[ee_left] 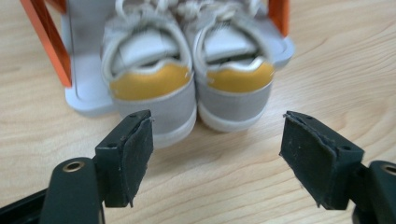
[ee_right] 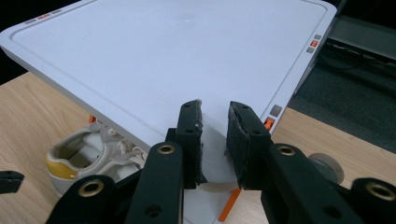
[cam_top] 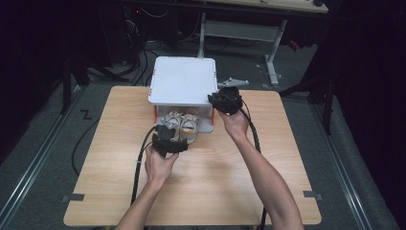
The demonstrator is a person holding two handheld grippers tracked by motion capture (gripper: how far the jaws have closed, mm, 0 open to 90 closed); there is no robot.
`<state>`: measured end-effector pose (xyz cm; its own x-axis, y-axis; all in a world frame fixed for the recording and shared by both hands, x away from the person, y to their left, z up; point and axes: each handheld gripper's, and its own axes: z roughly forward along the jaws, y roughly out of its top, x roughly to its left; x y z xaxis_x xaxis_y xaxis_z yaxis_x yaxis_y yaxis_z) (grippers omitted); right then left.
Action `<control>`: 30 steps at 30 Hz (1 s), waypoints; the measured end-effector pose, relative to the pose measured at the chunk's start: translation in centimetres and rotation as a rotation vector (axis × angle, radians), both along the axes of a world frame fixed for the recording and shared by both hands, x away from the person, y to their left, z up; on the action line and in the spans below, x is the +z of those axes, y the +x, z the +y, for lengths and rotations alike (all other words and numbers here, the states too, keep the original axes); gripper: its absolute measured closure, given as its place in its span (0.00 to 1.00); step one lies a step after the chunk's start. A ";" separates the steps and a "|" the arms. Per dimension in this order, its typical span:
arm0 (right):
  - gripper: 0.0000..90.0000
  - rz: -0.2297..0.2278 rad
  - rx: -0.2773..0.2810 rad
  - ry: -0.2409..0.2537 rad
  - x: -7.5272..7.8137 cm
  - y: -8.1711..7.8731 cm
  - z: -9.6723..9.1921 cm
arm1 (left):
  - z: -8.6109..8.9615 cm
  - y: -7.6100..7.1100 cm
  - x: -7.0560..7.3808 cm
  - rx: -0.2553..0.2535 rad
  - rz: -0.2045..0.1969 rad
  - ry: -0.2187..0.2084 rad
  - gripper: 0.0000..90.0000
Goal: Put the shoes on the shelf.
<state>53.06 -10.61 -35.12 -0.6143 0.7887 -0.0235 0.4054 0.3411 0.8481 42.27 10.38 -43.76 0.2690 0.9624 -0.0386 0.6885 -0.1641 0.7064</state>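
left forearm comes in from the near edge of the table (cam_top: 201, 191), hand wrapped round the left gripper (cam_top: 168, 139), which points level toward the far edge. its jaws stand wide apart with nothing between them. the pair of shoes (ee_left: 187, 79) sits heels-first just ahead of the pads, not touching; grey with yellow heel patches, side by side, toes in under the box.

the shoes rest on the white base plate (ee_left: 86, 93) of the box, orange posts (ee_left: 46, 42) at each side, near the middle of the table toward its far edge.

right arm reaches farther and to the right, wrist bent, right gripper (ee_right: 215, 135) at the near right corner of the white box lid (ee_right: 163, 56). jaws close together over the lid's edge; a slim gap shows between the pads, cannot tell whether they pinch the rim.
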 end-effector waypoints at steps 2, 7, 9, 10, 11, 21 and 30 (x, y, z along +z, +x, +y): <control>0.83 -0.001 -0.002 -0.002 0.0 0.0 -0.1 | -0.2 0.4 -0.6 0.019 0.014 0.004 0.29; 0.83 -0.008 0.000 -0.011 0.0 -0.1 -0.1 | -0.8 1.3 -1.6 0.035 0.032 0.026 0.31; 0.83 -0.008 0.001 -0.012 0.0 -0.1 -0.1 | -1.1 1.5 -1.7 0.042 0.025 0.030 0.32; 0.83 -0.005 0.000 -0.009 0.0 -0.1 -0.2 | -1.1 1.7 -1.6 0.045 0.028 0.038 0.32; 0.83 -0.005 0.000 -0.009 0.0 -0.1 -0.2 | -1.2 1.8 -1.6 0.048 0.028 0.038 0.33; 0.83 -0.004 0.005 -0.011 0.0 -0.1 -0.2 | -1.5 2.9 -1.7 0.071 0.020 0.012 0.34; 0.83 -0.003 0.007 -0.011 0.0 -0.1 -0.3 | -1.6 4.1 -1.8 0.097 0.004 -0.028 0.35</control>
